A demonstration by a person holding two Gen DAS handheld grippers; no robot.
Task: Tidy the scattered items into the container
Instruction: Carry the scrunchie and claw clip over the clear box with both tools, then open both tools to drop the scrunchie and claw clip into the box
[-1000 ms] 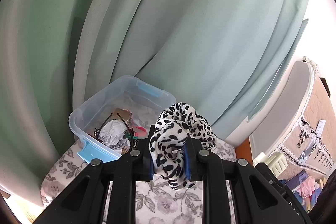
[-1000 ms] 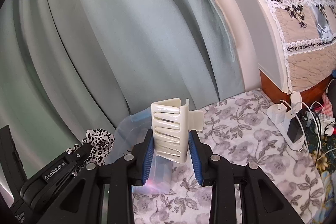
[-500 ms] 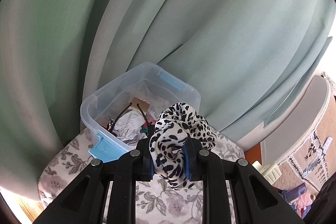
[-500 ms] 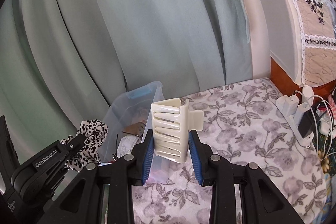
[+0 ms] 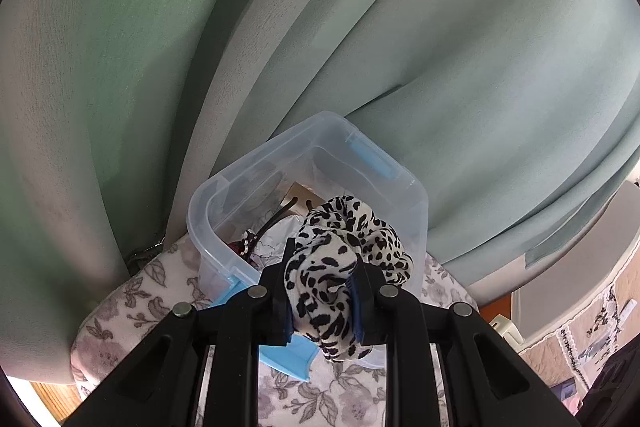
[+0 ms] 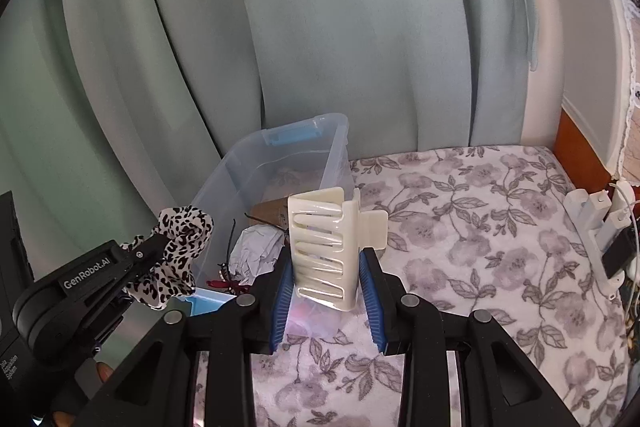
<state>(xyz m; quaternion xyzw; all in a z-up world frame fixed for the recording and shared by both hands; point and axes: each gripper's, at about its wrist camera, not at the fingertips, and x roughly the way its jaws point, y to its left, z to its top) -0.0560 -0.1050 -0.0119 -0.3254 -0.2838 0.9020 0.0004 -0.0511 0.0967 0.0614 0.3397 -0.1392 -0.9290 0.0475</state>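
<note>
Floral cloth (image 6: pixel 460 211), one bin (image 5: pixel 404 203); left claw (image 5: pixel 322 301) clamping one scrunchie (image 5: pixel 340 251), right claw (image 6: pixel 326 285) one clip (image 6: pixel 324 247).

The soft fabric scrunchie (image 5: pixel 340 267) clamped in the left tongs (image 5: pixel 321 301) is white with black leopard spots. Beyond it, the clear plastic storage box (image 5: pixel 404 203) carries light blue latches. The ridged plastic claw hair clip (image 6: pixel 326 247) pinched in the right tongs (image 6: pixel 325 297) is cream; the pads (image 6: pixel 283 291) are blue on black fingers. Under both, the worktop cloth (image 6: pixel 460 227) is white with grey flowers. Behind hangs a pale green curtain (image 6: pixel 320 27).

bin (image 5: pixel 208 203) contents partly hidden by scrunchie (image 5: pixel 340 255)
</note>
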